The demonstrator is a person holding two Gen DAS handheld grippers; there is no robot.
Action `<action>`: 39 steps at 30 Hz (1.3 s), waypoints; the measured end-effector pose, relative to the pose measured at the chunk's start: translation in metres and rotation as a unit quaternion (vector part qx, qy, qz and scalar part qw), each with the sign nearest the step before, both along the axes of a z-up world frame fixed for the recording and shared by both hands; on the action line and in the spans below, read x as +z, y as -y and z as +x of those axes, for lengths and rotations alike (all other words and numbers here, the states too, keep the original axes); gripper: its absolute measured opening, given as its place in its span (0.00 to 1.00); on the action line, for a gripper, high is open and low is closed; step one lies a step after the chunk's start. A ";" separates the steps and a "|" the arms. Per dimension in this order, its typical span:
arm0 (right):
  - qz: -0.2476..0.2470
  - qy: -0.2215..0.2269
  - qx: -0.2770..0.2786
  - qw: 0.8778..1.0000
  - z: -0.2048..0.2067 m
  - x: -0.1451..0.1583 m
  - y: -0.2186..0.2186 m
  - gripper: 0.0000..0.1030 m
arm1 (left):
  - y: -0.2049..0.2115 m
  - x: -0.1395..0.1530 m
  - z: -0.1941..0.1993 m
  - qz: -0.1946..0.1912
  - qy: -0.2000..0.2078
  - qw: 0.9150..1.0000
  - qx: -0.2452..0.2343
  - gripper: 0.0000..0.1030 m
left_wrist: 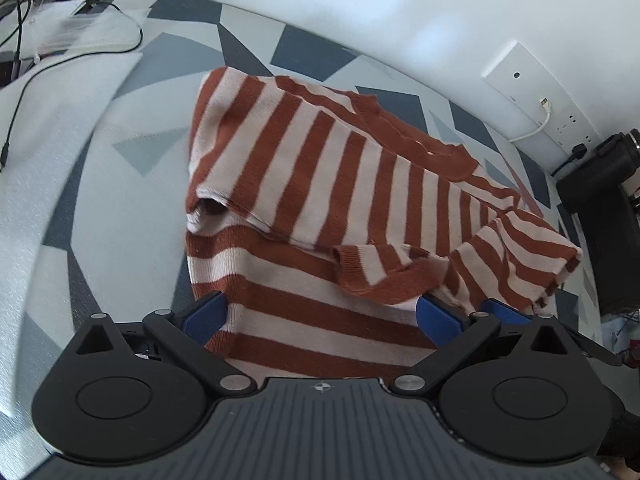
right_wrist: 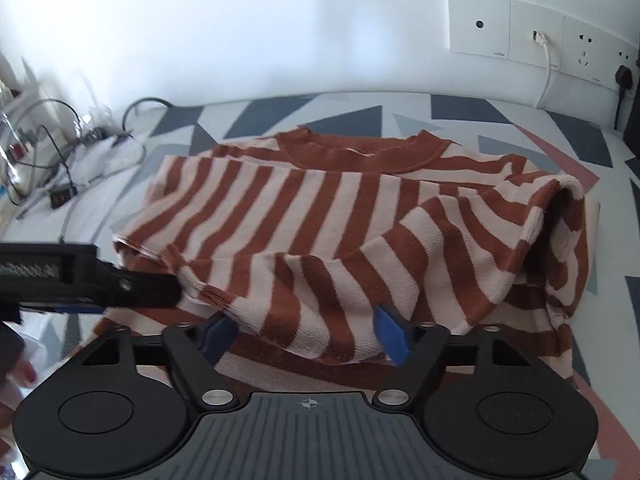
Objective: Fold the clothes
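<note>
A rust-and-cream striped sweater [left_wrist: 320, 168] lies folded on the patterned cloth, with its collar [right_wrist: 360, 152] on the far side and a sleeve laid across the front. My left gripper [left_wrist: 320, 318] is open at the sweater's near edge, its blue pads [left_wrist: 204, 316] far apart, with flat fabric between them and not pinched. My right gripper [right_wrist: 306, 334] is open too. A loose fold of the sweater [right_wrist: 320, 280] drapes between its blue fingers [right_wrist: 392, 332], which do not press on it. In the right wrist view the black side of my left gripper [right_wrist: 132, 284] reaches in from the left against the sweater.
The blue, grey and pink patterned cloth [right_wrist: 440, 112] covers the surface up to a white wall. A socket panel [right_wrist: 540, 28] with a white cable is at the back right. Tangled cables [right_wrist: 60, 160] lie at the left. A black object [left_wrist: 608, 200] stands at the right.
</note>
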State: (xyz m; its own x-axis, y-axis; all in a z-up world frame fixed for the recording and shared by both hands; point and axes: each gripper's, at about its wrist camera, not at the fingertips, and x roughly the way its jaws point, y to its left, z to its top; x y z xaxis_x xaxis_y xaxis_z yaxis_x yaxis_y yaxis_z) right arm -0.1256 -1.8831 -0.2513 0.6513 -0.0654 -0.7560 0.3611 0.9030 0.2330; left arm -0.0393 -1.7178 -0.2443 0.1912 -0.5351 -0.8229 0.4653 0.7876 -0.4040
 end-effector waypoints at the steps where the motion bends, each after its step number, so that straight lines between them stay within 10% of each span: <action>1: -0.004 0.000 0.002 1.000 -0.002 0.003 -0.001 0.82 | -0.001 0.000 -0.002 -0.008 -0.006 1.000 0.001 1.00; 8: -0.108 -0.048 -0.062 0.991 -0.037 0.020 0.000 0.95 | -0.007 -0.008 -0.002 -0.071 -0.096 0.992 0.033 0.99; 15: -0.074 -0.090 -0.183 0.976 -0.062 -0.004 0.034 0.97 | 0.009 -0.016 0.002 -0.097 -0.137 0.985 0.031 0.98; 18: -0.078 -0.100 -0.195 0.973 -0.068 -0.008 0.036 0.98 | 0.019 -0.024 0.004 -0.101 -0.145 0.984 0.036 0.68; 21: -0.065 -0.090 -0.197 0.974 -0.071 -0.007 0.038 0.99 | 0.021 -0.032 0.009 -0.076 -0.164 0.981 0.064 0.15; 29: -0.105 -0.065 -0.197 0.973 -0.070 0.002 0.050 0.99 | 0.020 0.039 0.018 -0.104 0.018 0.994 0.028 0.05; 34: -0.080 -0.043 -0.217 0.972 -0.058 0.011 0.067 0.99 | 0.023 0.093 0.032 -0.100 0.227 0.967 0.063 0.05; 39: -0.045 -0.052 -0.211 0.975 -0.044 0.003 0.068 0.99 | 0.037 0.045 0.055 -0.001 0.235 0.971 0.052 0.05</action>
State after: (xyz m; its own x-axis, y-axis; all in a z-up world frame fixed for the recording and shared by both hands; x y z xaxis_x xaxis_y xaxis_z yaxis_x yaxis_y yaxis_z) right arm -0.1696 -1.9513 -0.2480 0.4710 -0.3806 -0.7958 0.7232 0.6832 0.1013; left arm 0.0162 -1.7548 -0.1996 0.5985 -0.4943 -0.6305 0.5160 0.8398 -0.1686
